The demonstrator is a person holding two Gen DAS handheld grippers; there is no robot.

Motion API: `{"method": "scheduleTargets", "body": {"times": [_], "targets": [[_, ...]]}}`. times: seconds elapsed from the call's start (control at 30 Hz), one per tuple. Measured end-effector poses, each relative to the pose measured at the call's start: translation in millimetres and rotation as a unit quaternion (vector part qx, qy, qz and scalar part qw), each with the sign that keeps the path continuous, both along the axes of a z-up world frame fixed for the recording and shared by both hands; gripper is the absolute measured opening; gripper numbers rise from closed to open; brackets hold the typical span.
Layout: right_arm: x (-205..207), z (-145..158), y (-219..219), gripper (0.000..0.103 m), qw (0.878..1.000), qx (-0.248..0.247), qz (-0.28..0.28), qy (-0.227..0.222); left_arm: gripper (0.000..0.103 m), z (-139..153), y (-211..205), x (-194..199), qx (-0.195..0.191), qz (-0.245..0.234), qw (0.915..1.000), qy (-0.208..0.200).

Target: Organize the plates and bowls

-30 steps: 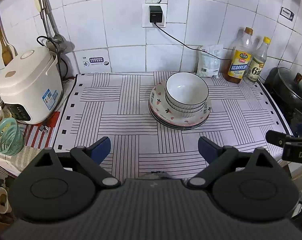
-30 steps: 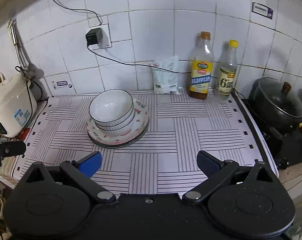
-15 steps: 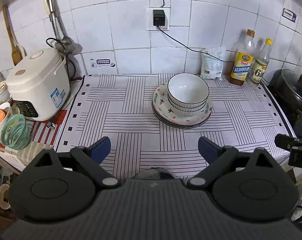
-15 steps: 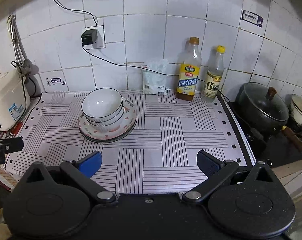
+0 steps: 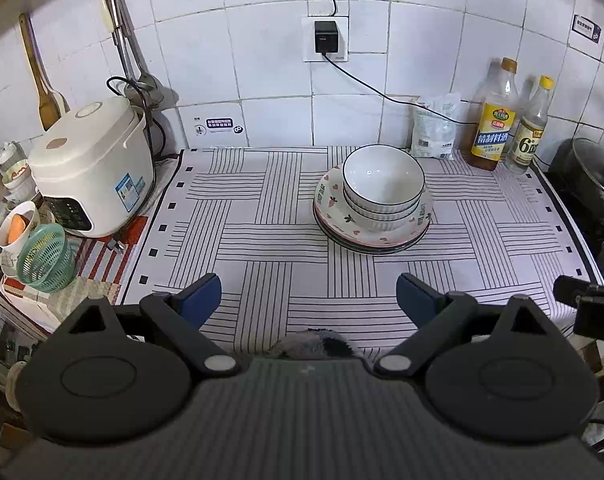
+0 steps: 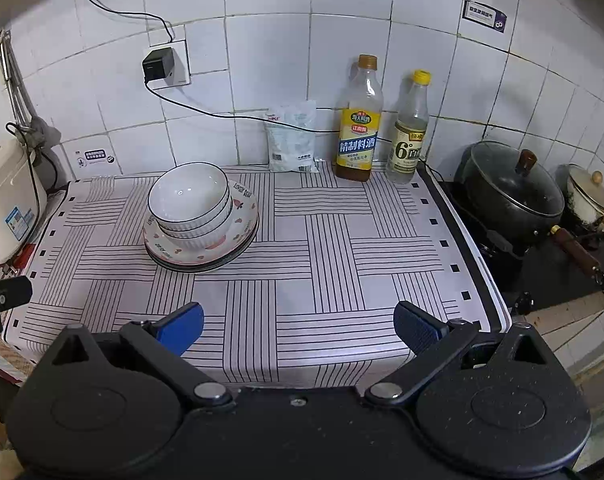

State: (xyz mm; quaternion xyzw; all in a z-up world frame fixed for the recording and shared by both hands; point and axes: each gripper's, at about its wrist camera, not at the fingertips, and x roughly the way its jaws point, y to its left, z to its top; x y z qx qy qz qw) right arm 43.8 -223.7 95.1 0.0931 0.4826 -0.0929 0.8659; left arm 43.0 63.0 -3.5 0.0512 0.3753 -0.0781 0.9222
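A stack of white ribbed bowls (image 5: 382, 184) sits nested on a stack of plates (image 5: 338, 220) with heart and strawberry prints, on the striped cloth toward the back of the counter. The bowls (image 6: 188, 200) and plates (image 6: 238, 236) also show in the right wrist view. My left gripper (image 5: 308, 300) is open and empty, above the counter's front edge, well short of the stack. My right gripper (image 6: 298, 326) is open and empty, at the front edge, to the right of the stack.
A white rice cooker (image 5: 90, 168) and a green basket (image 5: 44, 258) stand at the left. Two bottles (image 6: 360, 120) and a white bag (image 6: 292, 136) stand against the tiled wall. A black pot (image 6: 510, 188) sits on the stove at the right.
Both grippers have pulled back and up from the counter, so the stack looks smaller and farther away. The jaws stayed open. The bowls and plates have not moved.
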Motion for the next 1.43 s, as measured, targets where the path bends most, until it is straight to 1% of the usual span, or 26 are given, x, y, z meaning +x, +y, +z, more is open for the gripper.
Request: {"method": "scheduleTargets", "body": {"times": [0.17, 0.27, 0.47, 0.57, 0.8, 0.93, 1.03, 1.43], "targets": [[-2.6, 2.3, 4.8, 0.103, 1.0, -0.005, 0.006, -0.002, 0.095, -0.4, 1.4, 0.3, -0.005, 0.003, 1.0, -0.001], [-3.5, 3.2, 8.0, 0.103, 1.0, -0.008, 0.011, -0.003, 0.095, 0.2, 2.7, -1.8, -0.005, 0.011, 0.9999, -0.01], [-3.1, 4.3, 9.5, 0.103, 1.0, -0.009, 0.017, -0.005, 0.095, 2.2, 2.9, -6.7, -0.005, 0.004, 0.9998, -0.018], [-3.5, 4.3, 10.2, 0.103, 1.0, -0.009, 0.018, -0.006, 0.095, 2.6, 3.4, -6.9, -0.012, -0.002, 0.9998, -0.019], [-4.8, 2.8, 7.4, 0.103, 1.0, -0.009, 0.018, -0.01, 0.095, 1.8, 0.1, -7.8, -0.009, -0.017, 0.9995, -0.024], [-4.8, 1.8, 8.1, 0.103, 1.0, -0.009, 0.017, -0.01, 0.096, 0.3, 0.2, -8.8, -0.012, -0.018, 0.9995, -0.025], [-4.4, 1.5, 9.0, 0.103, 1.0, -0.009, 0.018, -0.009, 0.098, 0.3, -0.3, -9.8, -0.008, -0.018, 0.9994, -0.03], [-3.2, -1.5, 4.6, 0.103, 1.0, -0.007, 0.017, -0.008, 0.099, -0.2, -0.2, -9.1, -0.007, -0.016, 0.9994, -0.029]]}}
